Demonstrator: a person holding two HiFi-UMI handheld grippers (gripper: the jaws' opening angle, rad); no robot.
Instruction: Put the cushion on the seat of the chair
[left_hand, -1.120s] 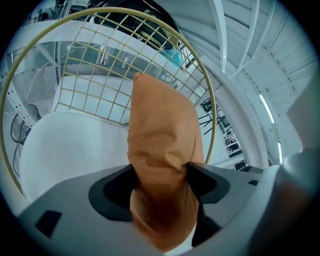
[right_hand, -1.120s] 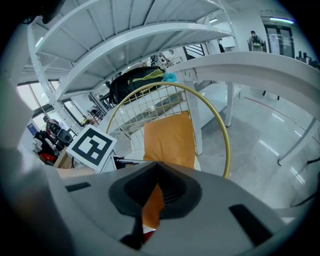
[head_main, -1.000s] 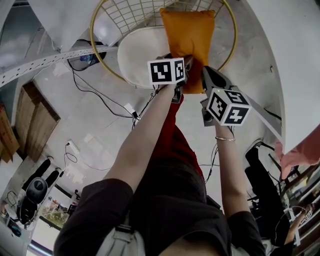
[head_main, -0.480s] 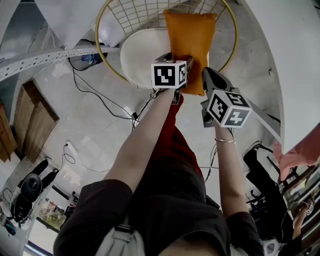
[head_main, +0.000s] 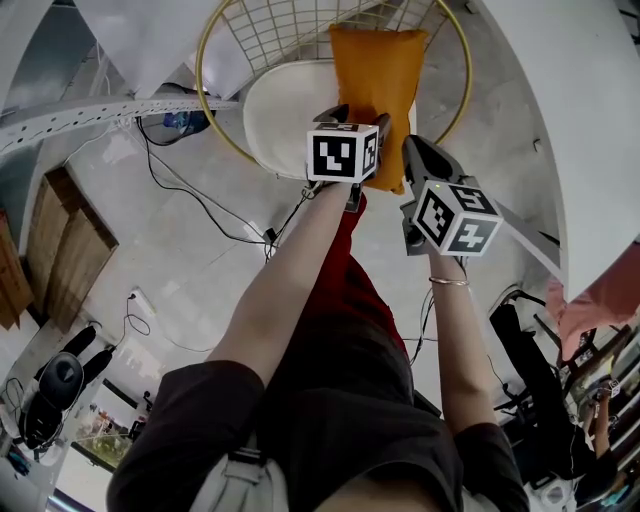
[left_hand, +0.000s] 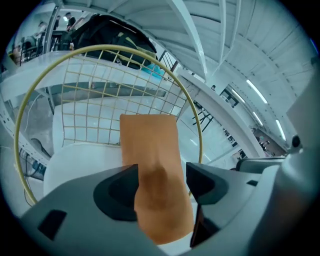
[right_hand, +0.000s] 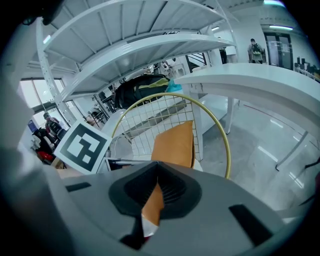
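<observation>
In the head view the cushion (head_main: 378, 85) lies ahead of both tools over the seat (head_main: 283, 108); the left gripper view shows the left tool (left_hand: 161, 182) pinching its near end, the right gripper view the right tool (right_hand: 152, 200) clamped on its corner, so I would lower both evenly, then release.

The white seat (head_main: 275, 110) lies bare left of the cushion (head_main: 378, 80), open from above and in front. The gold hoop (head_main: 205, 105) and its wire grid (head_main: 290, 35) wall off back and sides. A white desk (head_main: 590, 150) stands near the right tool (right_hand: 155, 195).
</observation>
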